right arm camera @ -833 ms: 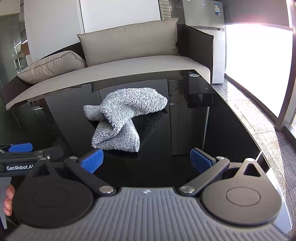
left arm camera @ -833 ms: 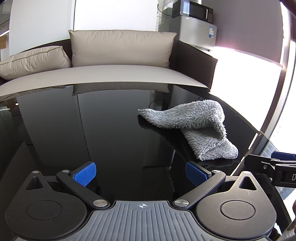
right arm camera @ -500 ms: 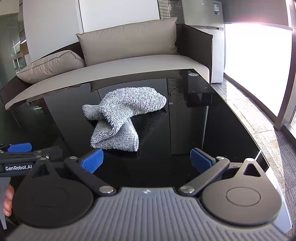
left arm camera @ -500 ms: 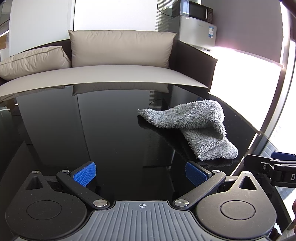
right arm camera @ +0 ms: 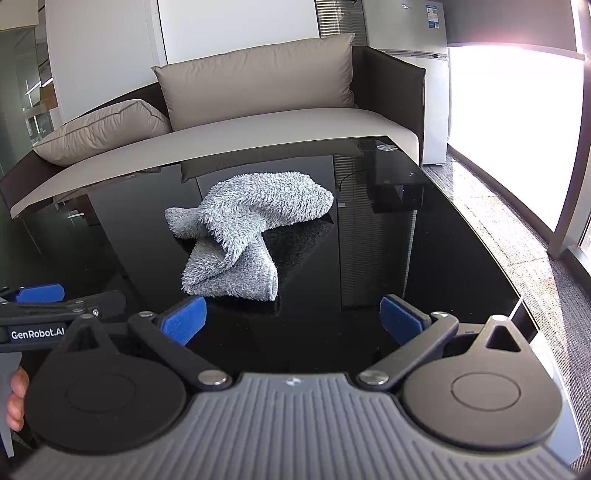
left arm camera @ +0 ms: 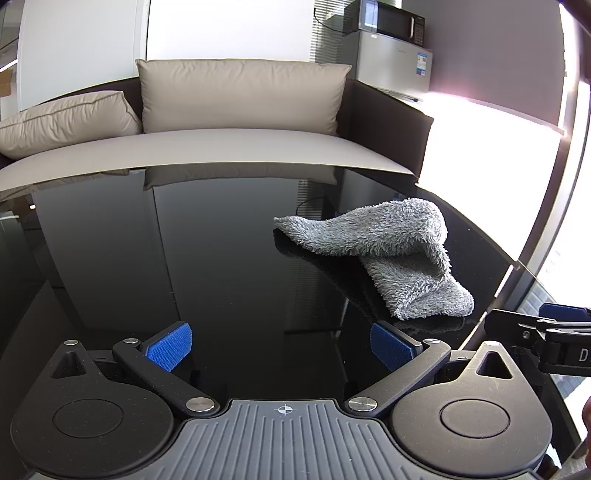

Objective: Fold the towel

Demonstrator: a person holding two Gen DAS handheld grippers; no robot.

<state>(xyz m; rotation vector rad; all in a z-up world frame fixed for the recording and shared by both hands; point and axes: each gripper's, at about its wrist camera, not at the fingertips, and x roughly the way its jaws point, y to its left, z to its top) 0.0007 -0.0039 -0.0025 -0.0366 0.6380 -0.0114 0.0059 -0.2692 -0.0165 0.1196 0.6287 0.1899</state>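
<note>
Two grippers over a black glossy worktop [left arm camera: 221, 258], neither touching anything. Left gripper [left arm camera: 280, 345]: jaws spread wide, blue pads [left arm camera: 170, 345] well apart, only bare glass between them. Right gripper [right arm camera: 291, 319]: the same, wide open and holding nothing.

Towel [right arm camera: 247, 232], grey and fluffy, lies crumpled in a twisted heap on the worktop, one lobe flopped over another. Right wrist view: it sits ahead and slightly left of centre, its near end just beyond the left pad [right arm camera: 184, 319]. Left wrist view: the towel [left arm camera: 384, 254] lies ahead and to the right, near the worktop's right edge.

Around: a sofa [left arm camera: 240, 147] with beige cushions runs along the far edge of the worktop; a fridge [left arm camera: 395, 62] with a microwave [left arm camera: 388, 18] on top stands behind, at right. Bright window [right arm camera: 517, 122] and carpet on the right side. A small round disc [right arm camera: 386, 147] rests at the far right corner of the worktop.

Nothing stands between either gripper and the towel. Open glass spreads to the left of the towel and in front of it. Part of a hand [right arm camera: 16, 398] shows at the left margin of the right wrist view.
</note>
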